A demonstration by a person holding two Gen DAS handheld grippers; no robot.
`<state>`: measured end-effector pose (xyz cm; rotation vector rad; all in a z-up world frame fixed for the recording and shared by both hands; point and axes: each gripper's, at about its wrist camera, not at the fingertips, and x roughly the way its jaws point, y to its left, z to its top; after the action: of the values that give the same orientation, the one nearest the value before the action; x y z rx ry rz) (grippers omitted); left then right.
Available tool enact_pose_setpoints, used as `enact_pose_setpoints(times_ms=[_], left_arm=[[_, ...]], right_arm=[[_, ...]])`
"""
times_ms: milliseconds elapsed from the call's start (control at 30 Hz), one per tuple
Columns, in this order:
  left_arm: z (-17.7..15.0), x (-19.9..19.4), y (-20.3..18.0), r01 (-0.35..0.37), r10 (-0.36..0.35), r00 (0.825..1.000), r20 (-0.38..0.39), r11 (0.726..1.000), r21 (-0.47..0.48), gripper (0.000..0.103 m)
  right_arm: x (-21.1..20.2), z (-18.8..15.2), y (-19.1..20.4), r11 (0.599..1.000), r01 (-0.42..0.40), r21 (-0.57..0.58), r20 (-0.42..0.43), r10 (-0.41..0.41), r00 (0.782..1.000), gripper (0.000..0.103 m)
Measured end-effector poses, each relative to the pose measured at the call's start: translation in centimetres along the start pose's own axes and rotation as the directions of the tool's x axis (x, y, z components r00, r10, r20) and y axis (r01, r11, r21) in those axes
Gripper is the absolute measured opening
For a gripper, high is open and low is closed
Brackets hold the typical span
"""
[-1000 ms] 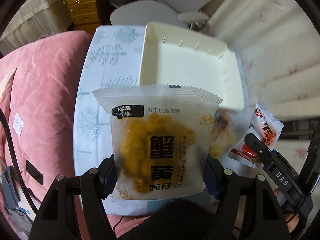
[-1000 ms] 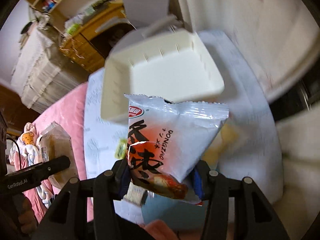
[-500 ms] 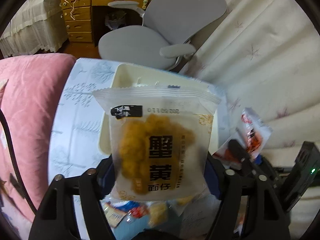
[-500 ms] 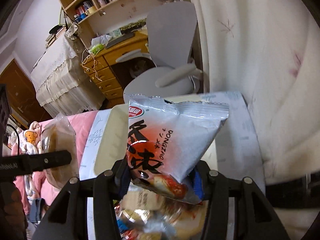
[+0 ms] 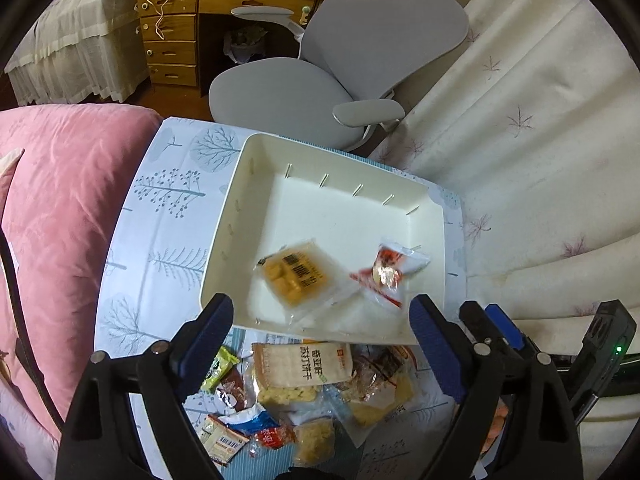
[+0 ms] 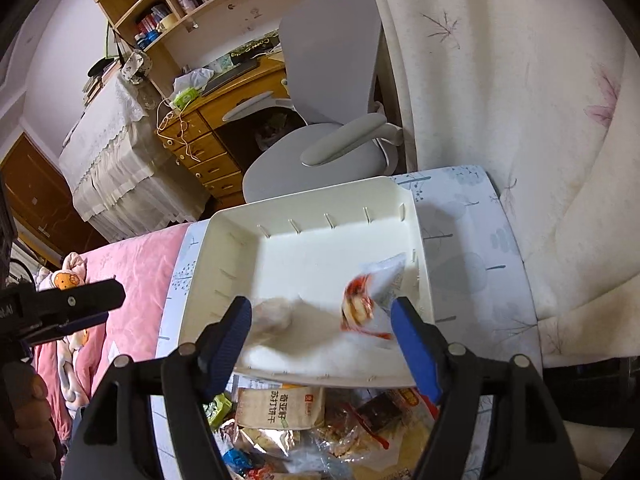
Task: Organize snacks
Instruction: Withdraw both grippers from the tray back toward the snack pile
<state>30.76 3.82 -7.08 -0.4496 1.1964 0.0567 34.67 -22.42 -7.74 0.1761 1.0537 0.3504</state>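
A white bin (image 5: 256, 168) (image 6: 316, 204) stands on the light blue tablecloth. Inside it lie a clear packet of yellow snacks (image 5: 298, 276) (image 6: 272, 316) and a white and red packet (image 5: 390, 268) (image 6: 368, 292), both blurred. My left gripper (image 5: 320, 320) is open and empty above the bin's near edge. My right gripper (image 6: 322, 320) is open and empty too, over the same edge. A pile of several loose snack packets (image 5: 300, 392) (image 6: 304, 420) lies on the cloth in front of the bin.
A pink quilt (image 5: 60, 200) lies left of the table. A grey office chair (image 5: 320, 72) and a wooden desk (image 5: 180, 32) stand behind it. Cream curtains (image 5: 540, 120) hang at the right. The right gripper's body (image 5: 600, 344) shows at the lower right in the left wrist view.
Both grippers opened and let go of their packets, which dropped into the bin. Both grippers rose and pulled back, so the snack pile now shows below.
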Motion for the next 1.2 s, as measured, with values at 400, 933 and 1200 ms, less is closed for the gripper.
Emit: enact_pose_setpoints(times_ms=[400,933,1200], left_arm=[[-5.4,-4.1,2.1,0.059,-0.061,0.998,0.016,0.996,0.073,0.089],[-18.1,-11.0,7.8,0.125,-0.149,0.985,0.083,0.962,0.243,0.089],[-23.8,-10.4,9.2,0.138,-0.151,0.988,0.026,0.95,0.279,0.089]], right_arm=[[-5.1,-4.1,1.0,0.996,0.037,0.078,0.064,-0.042,0.997,0.073],[-12.5,-16.9,5.0,0.988,0.06,0.139,0.167,-0.083,0.982,0.073],[-14.0,-22.9,5.9,0.989,0.105,0.105,0.159,-0.121,0.98,0.073]])
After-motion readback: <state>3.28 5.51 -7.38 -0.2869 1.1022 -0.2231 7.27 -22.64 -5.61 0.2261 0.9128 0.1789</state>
